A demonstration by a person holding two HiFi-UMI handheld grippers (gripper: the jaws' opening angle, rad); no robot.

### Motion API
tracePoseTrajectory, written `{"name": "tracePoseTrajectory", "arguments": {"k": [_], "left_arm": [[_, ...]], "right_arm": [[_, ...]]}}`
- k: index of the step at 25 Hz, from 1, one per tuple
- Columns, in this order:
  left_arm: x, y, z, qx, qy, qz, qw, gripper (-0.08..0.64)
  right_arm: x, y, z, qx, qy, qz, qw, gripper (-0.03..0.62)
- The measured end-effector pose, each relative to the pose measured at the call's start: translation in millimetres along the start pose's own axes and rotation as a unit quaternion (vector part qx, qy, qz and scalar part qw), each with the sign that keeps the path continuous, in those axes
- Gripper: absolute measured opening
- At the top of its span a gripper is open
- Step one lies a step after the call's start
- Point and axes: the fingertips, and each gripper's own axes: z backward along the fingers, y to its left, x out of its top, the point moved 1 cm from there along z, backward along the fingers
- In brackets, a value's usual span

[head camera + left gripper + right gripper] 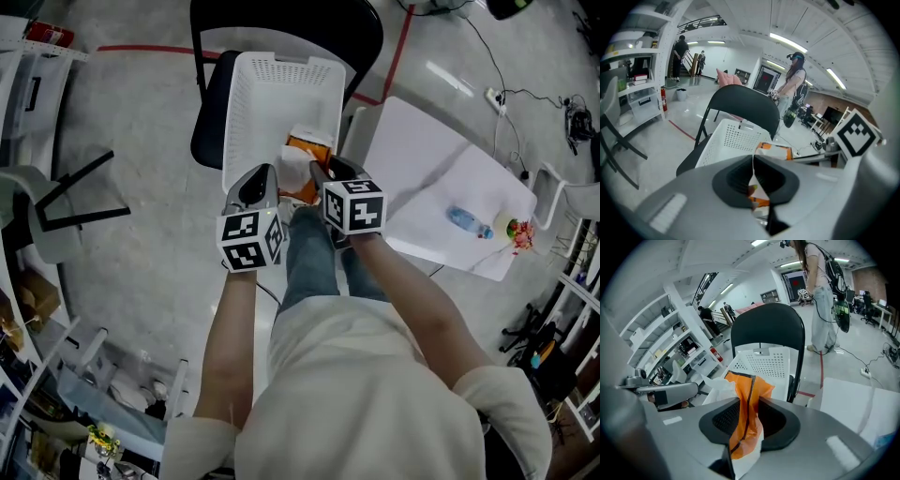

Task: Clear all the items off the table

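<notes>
An orange-and-white packet (305, 155) is held crumpled over a white basket (272, 89); a clear bottle (466, 221) is laid flat on the table (412, 159).

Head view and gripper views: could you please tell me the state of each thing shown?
left gripper, shut on orange bag
right gripper, shut on orange bag
orange bag, held over the basket
basket, upright on the chair
bottle, lying on the table

Through the feed I saw a glossy grey floor (141, 281), a red tape line (141, 48), a black folding chair (768, 324), white shelving (635, 54), ceiling strip lights (787, 42).
</notes>
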Motion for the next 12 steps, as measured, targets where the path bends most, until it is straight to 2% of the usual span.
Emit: {"name": "tracePoseTrajectory", "arguments": {"k": [12], "left_arm": [[-6.5,17.4,-39.3,-0.007,0.017,-0.008,0.9998,0.014]], "right_arm": [[-11.9,-11.0,-48.7,-0.012,0.031,-0.014,0.999,0.106]]}}
